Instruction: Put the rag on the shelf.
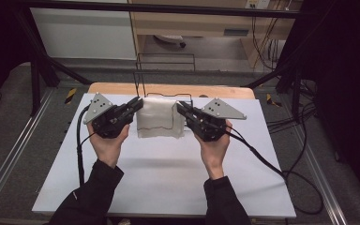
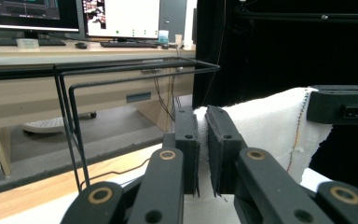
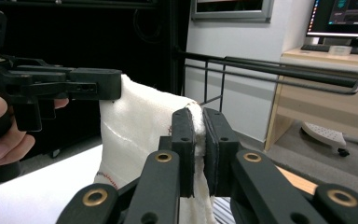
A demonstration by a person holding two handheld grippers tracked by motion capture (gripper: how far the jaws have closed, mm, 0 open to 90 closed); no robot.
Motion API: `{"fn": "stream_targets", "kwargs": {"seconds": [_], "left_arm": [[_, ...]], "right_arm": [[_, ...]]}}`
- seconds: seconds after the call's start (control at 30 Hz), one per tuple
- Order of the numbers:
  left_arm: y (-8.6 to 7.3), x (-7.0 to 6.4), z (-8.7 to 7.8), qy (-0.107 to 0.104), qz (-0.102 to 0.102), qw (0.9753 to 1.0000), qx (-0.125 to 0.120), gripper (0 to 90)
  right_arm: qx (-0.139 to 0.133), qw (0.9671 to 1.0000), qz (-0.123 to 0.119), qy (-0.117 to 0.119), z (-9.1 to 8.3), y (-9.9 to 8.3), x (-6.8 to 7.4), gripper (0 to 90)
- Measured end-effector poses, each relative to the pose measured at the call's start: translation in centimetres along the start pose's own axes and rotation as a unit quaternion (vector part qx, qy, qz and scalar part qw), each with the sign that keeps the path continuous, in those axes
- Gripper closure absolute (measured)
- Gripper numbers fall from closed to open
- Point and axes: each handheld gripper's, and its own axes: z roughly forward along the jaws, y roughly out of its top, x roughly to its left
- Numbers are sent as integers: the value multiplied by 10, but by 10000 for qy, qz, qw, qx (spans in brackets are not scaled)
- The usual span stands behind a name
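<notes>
I hold a white cloth [image 1: 161, 118] stretched between my two grippers, lifted off the white table [image 1: 168, 183] near its far edge; it is thin and loosely woven, with a dark wavy thread line running across its face. My left gripper [image 1: 137, 103] is clenched on the cloth's left top corner and my right gripper [image 1: 180, 107] is clenched on its right top corner, so the fabric hangs down between them like a small curtain. The left gripper view shows the weave pinched between my jaws and a stitched seam of coloured thread down the cloth's far side; the right gripper view shows a faint reddish stitch low on the fabric. Just behind the cloth stands a black wire rack [image 1: 165, 63], close to its top edge. The near part of the table is open.
</notes>
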Motion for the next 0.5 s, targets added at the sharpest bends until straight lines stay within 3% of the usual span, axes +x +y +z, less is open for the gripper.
{"fn": "stream_targets", "kwargs": {"seconds": [0.5], "left_arm": [[24,1,8,8,1,9997,-227,836]], "right_arm": [[-206,9997,-68,-106,1,23,-6,842]]}}
